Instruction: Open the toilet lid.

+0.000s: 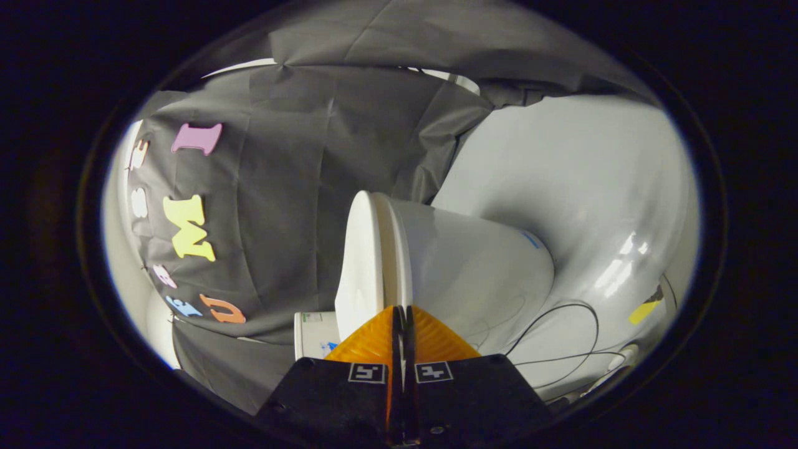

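Gripper point(403, 310): the two fingers are drawn together, with a thin dark slit between them. The tips sit at the toilet's rim, at the seam where lid meets bowl. Whether anything is pinched in that slit cannot be made out. The lower parts of both fingers are covered by the gripper body, which bears two square markers.

Toilet lid point(361, 262): white, just ahead of the fingertips and to their left. It lies closed against the rim, seen edge-on with the view rolled sideways. Its lower end is cut off behind the left finger.

Toilet bowl point(474, 268): white, right of the lid, widening away from the fingers. Its near part is hidden by the right finger. A small blue mark on its far side is too small to identify.

Cables point(564, 337): thin dark loops lie on the pale floor point(580, 187) beside the bowl. Their ends run out of sight.

Yellow patch point(644, 310): on the floor near the cables; nature unclear.

White container point(315, 333): left of the fingers, partly hidden by the lid and the cloth.

Booth wall point(299, 187): black creased cloth beyond the toilet. Pale surfaces show past its edges, indistinct.
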A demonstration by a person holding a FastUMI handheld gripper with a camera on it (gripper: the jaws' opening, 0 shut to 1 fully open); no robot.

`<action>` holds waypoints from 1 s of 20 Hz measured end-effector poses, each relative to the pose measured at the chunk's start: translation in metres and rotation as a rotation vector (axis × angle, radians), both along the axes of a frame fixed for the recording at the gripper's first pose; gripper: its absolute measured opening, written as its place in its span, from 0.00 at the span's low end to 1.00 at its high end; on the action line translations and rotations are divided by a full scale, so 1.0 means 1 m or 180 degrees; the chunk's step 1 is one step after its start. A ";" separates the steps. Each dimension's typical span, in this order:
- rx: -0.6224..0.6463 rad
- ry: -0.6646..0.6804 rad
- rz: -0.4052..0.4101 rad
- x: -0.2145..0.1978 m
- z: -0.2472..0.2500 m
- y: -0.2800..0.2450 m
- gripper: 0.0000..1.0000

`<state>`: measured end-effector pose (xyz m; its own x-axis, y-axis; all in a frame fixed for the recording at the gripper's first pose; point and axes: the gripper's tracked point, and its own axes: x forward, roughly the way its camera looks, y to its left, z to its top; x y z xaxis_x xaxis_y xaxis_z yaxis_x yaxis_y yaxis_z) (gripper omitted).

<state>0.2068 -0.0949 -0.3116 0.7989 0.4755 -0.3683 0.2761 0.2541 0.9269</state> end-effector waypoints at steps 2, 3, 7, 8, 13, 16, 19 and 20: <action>-0.0109 0.0026 0.0012 0.000 0.002 0.000 0.04; -0.0154 0.0037 0.0019 0.000 0.004 0.000 0.04; -0.0226 0.0044 -0.0010 0.000 0.015 0.002 0.04; -0.0276 0.0038 -0.0015 -0.001 0.017 0.003 0.03; -0.0443 0.0079 -0.0057 -0.001 0.033 0.005 0.04; -0.0550 0.0103 -0.0077 -0.002 0.045 0.008 0.04; -0.0626 0.0031 -0.0070 -0.004 0.064 0.011 0.04; -0.0649 0.0009 -0.0073 -0.003 0.072 0.012 0.04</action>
<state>0.2039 -0.0833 -0.2401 0.8076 0.3725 -0.4572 0.2864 0.4300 0.8562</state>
